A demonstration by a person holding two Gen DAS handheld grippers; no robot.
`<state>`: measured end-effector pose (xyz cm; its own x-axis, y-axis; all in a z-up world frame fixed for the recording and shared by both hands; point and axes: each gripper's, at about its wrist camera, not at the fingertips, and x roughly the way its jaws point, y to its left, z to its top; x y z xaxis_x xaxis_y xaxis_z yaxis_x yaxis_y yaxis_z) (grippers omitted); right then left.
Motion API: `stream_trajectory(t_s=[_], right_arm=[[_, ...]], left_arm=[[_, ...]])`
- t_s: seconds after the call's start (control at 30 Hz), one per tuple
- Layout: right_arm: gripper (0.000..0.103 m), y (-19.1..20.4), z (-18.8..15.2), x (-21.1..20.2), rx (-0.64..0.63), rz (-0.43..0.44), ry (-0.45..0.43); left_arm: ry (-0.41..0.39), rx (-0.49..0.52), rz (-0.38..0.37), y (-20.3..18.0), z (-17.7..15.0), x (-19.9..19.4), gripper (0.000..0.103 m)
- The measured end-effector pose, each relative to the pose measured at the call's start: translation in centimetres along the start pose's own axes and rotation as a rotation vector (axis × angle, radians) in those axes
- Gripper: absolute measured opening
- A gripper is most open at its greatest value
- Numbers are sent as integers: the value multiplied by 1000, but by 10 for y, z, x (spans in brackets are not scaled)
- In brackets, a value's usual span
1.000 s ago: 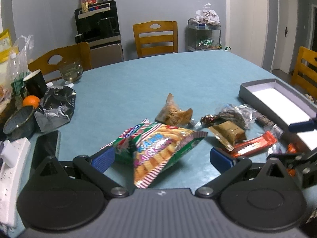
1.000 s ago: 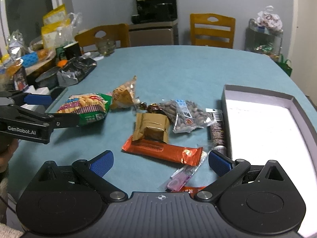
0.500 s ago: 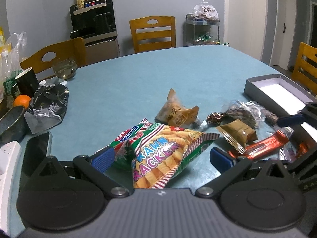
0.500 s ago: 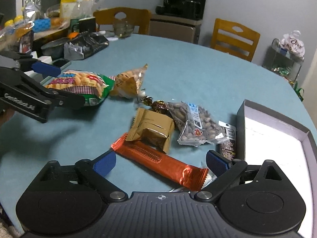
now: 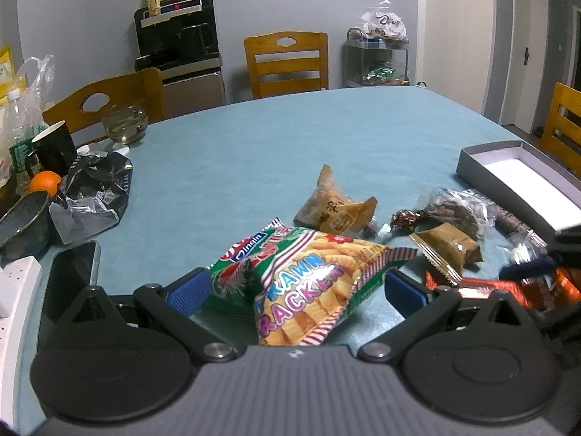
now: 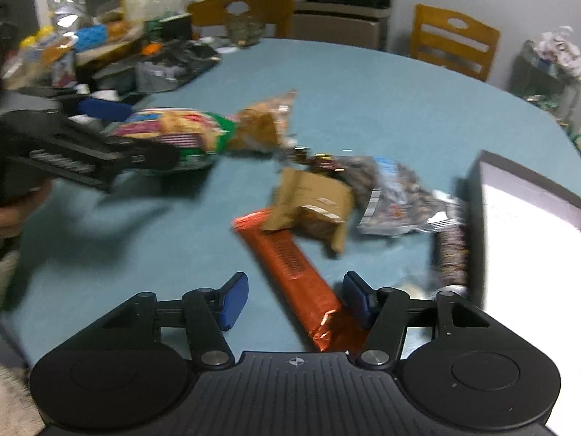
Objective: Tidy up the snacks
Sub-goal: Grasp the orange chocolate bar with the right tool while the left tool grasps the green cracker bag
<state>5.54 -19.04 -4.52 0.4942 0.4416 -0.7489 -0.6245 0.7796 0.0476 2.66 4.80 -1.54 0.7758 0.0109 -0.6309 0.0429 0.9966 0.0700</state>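
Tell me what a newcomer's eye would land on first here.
The bright prawn cracker bag between the left gripper fingers grabs attention first, close to that camera. Next comes the orange bar running between the right gripper fingers. The open grey box sits at the right of the teal table.

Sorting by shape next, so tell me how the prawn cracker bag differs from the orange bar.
The prawn cracker bag is wide, puffy and printed green, red and yellow; the orange bar is long, narrow, flat and plain orange. The bag lies between the open jaws of the left gripper; the bar runs between the open jaws of the right gripper, with a brown packet overlapping its far end. Both are sealed snacks outside the grey box.
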Motion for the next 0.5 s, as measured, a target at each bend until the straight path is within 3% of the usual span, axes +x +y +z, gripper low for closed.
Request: stream_trajectory(t_s=[0.3,0.5], right_arm=[[56,15,-7,0,-12,-19,-26],[33,13,-8,0,4,-53,-52]], left_arm=[[0,54,19,-11,-2,19,103],[-27,101,34,-15,-6,22,103]])
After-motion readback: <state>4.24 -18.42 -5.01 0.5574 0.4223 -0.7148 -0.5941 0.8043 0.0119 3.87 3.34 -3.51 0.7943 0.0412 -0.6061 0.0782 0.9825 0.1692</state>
